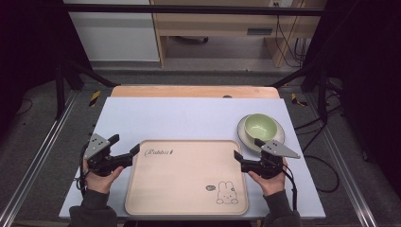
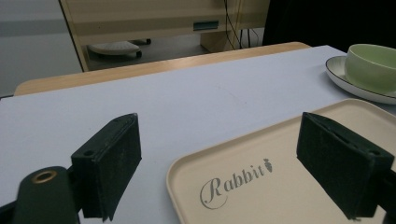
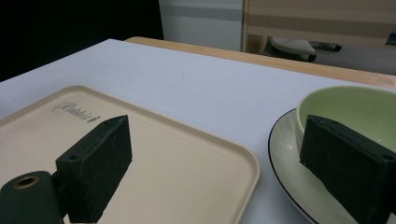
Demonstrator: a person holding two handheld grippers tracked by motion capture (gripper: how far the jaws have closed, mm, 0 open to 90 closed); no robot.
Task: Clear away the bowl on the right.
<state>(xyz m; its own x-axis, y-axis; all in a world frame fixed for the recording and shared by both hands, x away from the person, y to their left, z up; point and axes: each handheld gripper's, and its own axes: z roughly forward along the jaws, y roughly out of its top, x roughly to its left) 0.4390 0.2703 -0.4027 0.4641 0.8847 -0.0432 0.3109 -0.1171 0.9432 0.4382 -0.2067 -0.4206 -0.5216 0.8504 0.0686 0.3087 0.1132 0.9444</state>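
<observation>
Pale blue sheeting covers the wooden table (image 1: 198,116), with a desk and cables on the floor behind. Starting at your left: your left gripper (image 1: 126,149) hovers at the beige tray (image 1: 187,177), jaws released and straddling its near-left corner, nothing between them. From the left gripper view that corner (image 2: 175,170) and the "Rabbit" lettering (image 2: 236,179) sit squarely in the gap.

Moving right, your right gripper (image 1: 247,153) rests at the tray's right edge, jaws spread and empty. The green bowl (image 1: 261,126) on its white saucer (image 1: 279,137) lies just ahead of it and slightly right, so this hand is far the nearer one.

The right gripper view shows what the high view blurs: one jaw over the tray, the other over the saucer's rim (image 3: 280,163), probably not touching it.
</observation>
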